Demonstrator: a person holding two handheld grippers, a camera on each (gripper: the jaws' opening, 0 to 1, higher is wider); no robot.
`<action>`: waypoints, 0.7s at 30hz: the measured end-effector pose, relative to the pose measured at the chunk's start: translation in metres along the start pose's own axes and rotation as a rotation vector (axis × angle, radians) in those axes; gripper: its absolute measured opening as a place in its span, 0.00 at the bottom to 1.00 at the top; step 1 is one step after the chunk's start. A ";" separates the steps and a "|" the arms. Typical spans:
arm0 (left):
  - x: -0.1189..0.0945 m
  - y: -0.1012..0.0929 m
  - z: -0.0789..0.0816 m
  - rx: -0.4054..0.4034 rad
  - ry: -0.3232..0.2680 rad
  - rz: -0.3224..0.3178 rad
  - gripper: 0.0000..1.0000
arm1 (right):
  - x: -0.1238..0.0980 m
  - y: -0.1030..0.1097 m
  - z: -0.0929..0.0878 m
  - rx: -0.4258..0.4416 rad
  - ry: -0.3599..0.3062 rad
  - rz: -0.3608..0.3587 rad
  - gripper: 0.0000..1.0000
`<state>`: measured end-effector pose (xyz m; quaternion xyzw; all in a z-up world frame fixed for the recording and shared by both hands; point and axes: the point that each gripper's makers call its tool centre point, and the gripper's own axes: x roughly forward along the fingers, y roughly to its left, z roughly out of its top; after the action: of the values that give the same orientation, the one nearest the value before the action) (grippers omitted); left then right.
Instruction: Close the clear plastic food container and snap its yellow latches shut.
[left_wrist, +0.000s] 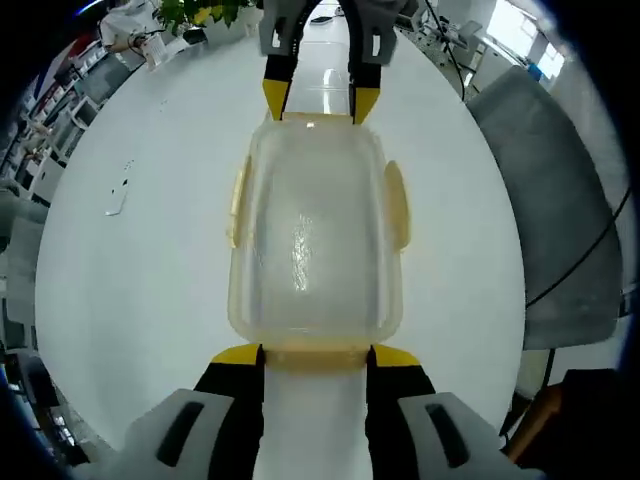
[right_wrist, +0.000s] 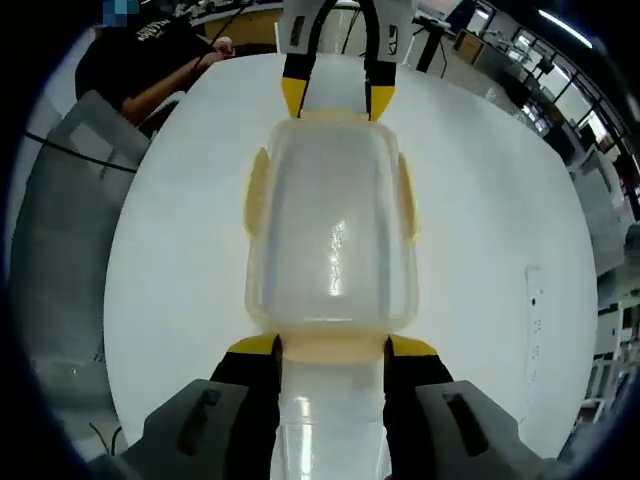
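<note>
Sitting on the white table (left_wrist: 130, 300), the clear plastic food container (left_wrist: 315, 240) lay lengthwise between the two grippers, its lid already down on the base. In the left gripper view the left gripper (left_wrist: 315, 355) met the container's near short end, its jaws held fairly wide with a tip at each corner of the near yellow latch (left_wrist: 315, 357); the right gripper (left_wrist: 320, 100) stood at the far end, its jaws likewise apart. The right gripper view mirrored this, its own tips (right_wrist: 332, 347) against the near end latch (right_wrist: 332, 349) and the left gripper (right_wrist: 335, 98) opposite. Two more latches (left_wrist: 398, 203) showed on the long sides, apparently not yet pressed flat. The box looked empty and light, thin-walled and slick, so it would likely skate on the smooth tabletop unless braced from the other end. Pressing squarely on each latch flap, rather than the flexible lid, seemed the safest hold.
</note>
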<state>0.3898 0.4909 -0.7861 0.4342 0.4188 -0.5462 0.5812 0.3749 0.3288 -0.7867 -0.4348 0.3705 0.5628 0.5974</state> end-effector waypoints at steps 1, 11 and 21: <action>-0.003 -0.001 0.002 0.002 0.003 0.012 0.34 | -0.004 0.001 0.000 -0.001 -0.005 -0.004 0.37; -0.019 -0.015 0.030 -0.015 0.014 0.049 0.34 | -0.029 0.003 -0.009 -0.045 -0.028 -0.034 0.37; -0.014 -0.006 0.074 -0.005 -0.012 0.054 0.34 | -0.051 -0.007 -0.051 -0.029 -0.021 -0.045 0.37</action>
<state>0.3837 0.4235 -0.7532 0.4406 0.4047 -0.5317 0.5995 0.3798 0.2631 -0.7566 -0.4459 0.3461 0.5591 0.6073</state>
